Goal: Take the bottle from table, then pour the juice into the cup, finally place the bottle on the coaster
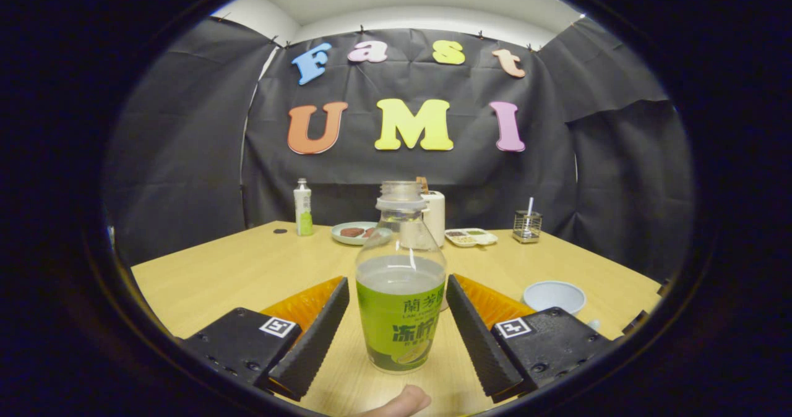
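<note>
i see the bottle (401, 281) standing upright, uncapped, on the table (247, 268) between my gripper (399, 309) fingers; jaws spread wide, neither touching it. the cup (554, 296) sits beyond the right finger.

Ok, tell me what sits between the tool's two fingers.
In the gripper view, the open bottle stands upright on the table between the tool's spread fingers, with a visible gap on each side.
</note>
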Demonstrator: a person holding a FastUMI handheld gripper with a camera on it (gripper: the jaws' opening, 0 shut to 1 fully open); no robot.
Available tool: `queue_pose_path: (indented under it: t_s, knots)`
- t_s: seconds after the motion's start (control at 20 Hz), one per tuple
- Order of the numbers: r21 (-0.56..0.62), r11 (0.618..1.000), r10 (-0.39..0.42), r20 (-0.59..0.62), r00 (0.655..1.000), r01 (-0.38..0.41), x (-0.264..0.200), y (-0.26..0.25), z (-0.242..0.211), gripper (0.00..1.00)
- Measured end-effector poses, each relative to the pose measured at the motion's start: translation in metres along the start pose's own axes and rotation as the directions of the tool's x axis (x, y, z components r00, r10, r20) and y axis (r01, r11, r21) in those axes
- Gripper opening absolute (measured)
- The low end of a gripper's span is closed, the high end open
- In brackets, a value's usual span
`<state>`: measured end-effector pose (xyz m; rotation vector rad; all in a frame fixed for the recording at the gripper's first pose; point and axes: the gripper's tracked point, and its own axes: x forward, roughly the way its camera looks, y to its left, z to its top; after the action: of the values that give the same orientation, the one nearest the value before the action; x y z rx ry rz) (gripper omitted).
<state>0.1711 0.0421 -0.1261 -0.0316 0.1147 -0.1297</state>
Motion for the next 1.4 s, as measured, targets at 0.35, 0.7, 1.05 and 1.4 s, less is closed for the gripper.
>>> queue_pose_path:
  t_s: [0.35, 0.7, 1.05, 1.4]
  knots:
    - [-0.009, 1.0, -0.015, -0.013, 1.0, 0.015, 0.003, 0.003, 0.001, 0.85]
    - [0.042, 0.999, 0.011, -0.047, 0.999, -0.009, -0.012, 0.0, 0.006, 0.76]
    - [0.141, 0.988, 0.072, -0.074, 0.995, -0.061, -0.018, 0.013, 0.023, 0.76]
    - [0.283, 0.954, 0.126, -0.096, 0.987, -0.094, -0.02, 0.018, 0.042, 0.76]
